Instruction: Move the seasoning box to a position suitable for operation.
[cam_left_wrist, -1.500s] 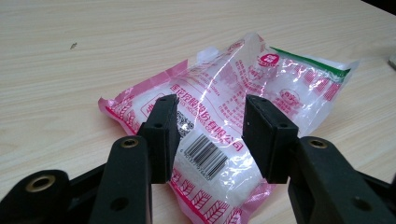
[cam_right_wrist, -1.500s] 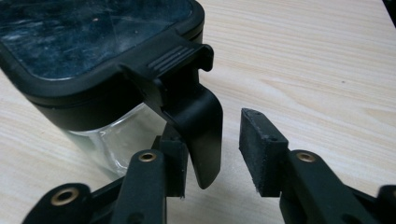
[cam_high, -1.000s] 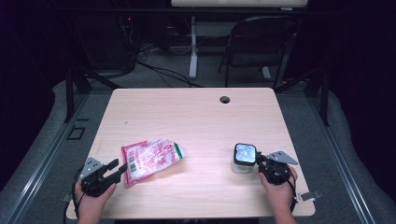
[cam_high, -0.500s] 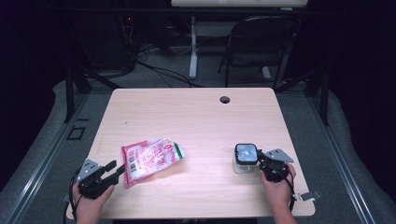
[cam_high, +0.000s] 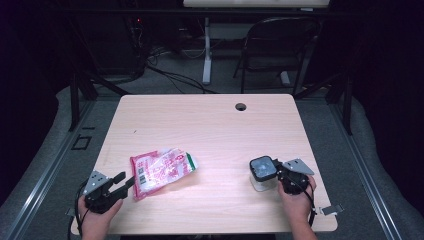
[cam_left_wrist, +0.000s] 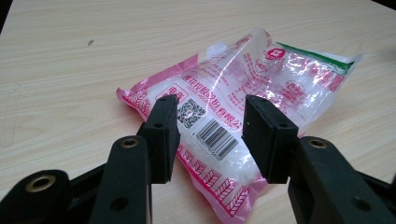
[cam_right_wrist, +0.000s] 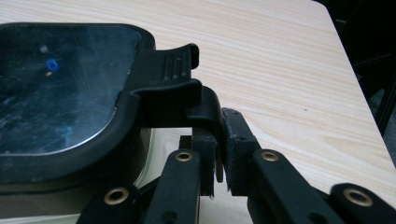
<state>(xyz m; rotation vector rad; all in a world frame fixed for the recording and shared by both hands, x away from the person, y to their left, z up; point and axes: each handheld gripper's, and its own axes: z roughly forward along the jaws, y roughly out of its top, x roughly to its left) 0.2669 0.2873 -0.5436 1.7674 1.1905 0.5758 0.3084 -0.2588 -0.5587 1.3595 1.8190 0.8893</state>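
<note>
A pink and clear plastic bag (cam_high: 162, 170) with a barcode lies flat on the wooden table (cam_high: 210, 125), left of centre. My left gripper (cam_high: 125, 181) sits just short of the bag's near end, open. In the left gripper view the bag (cam_left_wrist: 243, 84) lies beyond and under the spread jaws of this gripper (cam_left_wrist: 210, 135), untouched. At the right stands a small clear container with a black lid (cam_high: 262, 169). My right gripper (cam_high: 277, 172) has just been closing; its pads pinch the lid's black latch (cam_right_wrist: 173, 88), as seen at the gripper (cam_right_wrist: 219, 154).
A round cable hole (cam_high: 241, 106) sits near the table's far edge. A folding chair (cam_high: 280, 45) and cables stand on the floor behind the table. The right hand is close to the table's right front corner.
The right gripper's jaws have drawn together at the container's lid. Both hands, the bag and the container stay where they were.
</note>
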